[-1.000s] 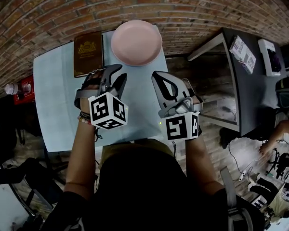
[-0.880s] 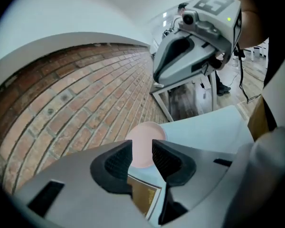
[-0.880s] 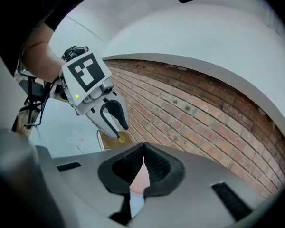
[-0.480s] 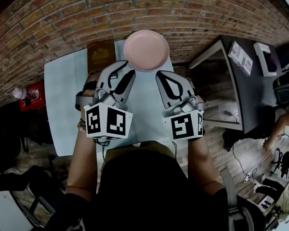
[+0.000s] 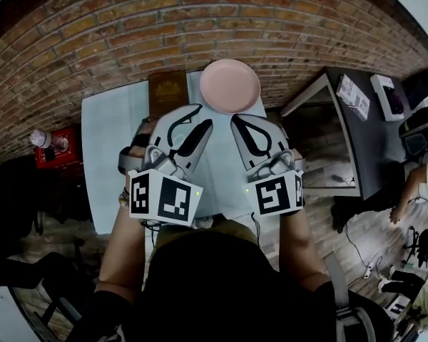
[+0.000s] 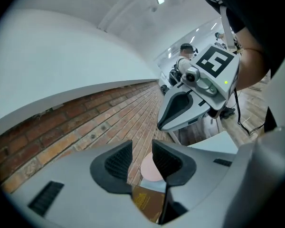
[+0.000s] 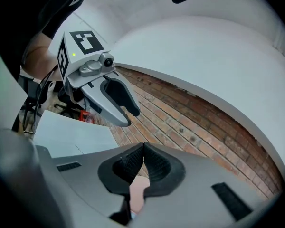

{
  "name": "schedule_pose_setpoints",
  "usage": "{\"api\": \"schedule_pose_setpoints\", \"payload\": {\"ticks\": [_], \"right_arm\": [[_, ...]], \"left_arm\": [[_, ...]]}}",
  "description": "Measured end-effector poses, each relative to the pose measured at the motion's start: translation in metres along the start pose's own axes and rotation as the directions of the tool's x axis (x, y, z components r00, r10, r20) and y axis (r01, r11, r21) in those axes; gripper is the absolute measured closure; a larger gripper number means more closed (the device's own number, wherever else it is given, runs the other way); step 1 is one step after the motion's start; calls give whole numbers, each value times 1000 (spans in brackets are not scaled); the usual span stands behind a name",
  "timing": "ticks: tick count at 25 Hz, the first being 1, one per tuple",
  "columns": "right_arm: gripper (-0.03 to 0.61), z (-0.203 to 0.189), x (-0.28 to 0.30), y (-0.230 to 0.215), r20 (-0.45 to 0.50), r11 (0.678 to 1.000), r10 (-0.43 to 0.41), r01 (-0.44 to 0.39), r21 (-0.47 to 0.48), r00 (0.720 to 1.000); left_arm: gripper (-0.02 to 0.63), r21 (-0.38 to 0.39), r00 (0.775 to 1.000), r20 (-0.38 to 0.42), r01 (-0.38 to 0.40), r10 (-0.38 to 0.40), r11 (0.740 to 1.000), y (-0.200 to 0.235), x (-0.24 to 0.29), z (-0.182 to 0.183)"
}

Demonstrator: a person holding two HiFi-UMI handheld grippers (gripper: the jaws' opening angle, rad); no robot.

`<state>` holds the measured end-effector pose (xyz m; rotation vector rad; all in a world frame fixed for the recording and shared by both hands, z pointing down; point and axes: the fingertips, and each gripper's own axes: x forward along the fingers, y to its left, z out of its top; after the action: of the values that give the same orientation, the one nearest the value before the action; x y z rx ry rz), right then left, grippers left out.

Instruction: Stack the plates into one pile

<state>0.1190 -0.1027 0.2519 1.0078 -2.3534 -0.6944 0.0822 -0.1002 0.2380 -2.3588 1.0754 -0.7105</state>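
A pink plate [image 5: 230, 85] lies at the far edge of the pale blue table [image 5: 107, 148], close to the brick wall; whether more plates lie under it I cannot tell. Both grippers are held up above the table's near half, well short of the plate. My left gripper [image 5: 202, 117] is open with nothing between its pads, and through the gap I see the plate [image 6: 150, 169]. My right gripper [image 5: 237, 120] is shut and empty, its pad tips touching [image 7: 143, 148]. The plate [image 7: 138, 194] shows below its jaws.
A brown book [image 5: 168, 91] lies just left of the plate. A dark desk [image 5: 357, 120] with boxes stands to the right across a gap. A red box and a bottle [image 5: 48, 142] sit left of the table. The brick wall [image 5: 128, 27] runs behind.
Both grippers have risen toward the camera and tilted upward. The view has shifted, so plate and table sit farther right and look smaller. The plate and book have not moved on the table.
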Motion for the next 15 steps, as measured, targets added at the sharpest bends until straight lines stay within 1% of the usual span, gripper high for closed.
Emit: {"api": "schedule_pose_setpoints", "payload": {"ticks": [4,8,12,15], "right_arm": [[545,22,1,13,7,1000,-5,5,-22,1000],[545,40,-1,23,25,1000,-26,26,-11,999],[545,50,-6,35,25,999,-31,32,-13,999],[545,58,-5,41,43,999,-36,36,5,998]], "left_arm": [[471,-19,1000,29,-7,7,1000,8,-24,0],[471,-25,999,40,-22,23,999,14,-44,-4],[471,-22,999,53,8,-7,1000,8,-60,-7],[471,-18,998,55,7,-6,1000,9,-68,-10]]}}
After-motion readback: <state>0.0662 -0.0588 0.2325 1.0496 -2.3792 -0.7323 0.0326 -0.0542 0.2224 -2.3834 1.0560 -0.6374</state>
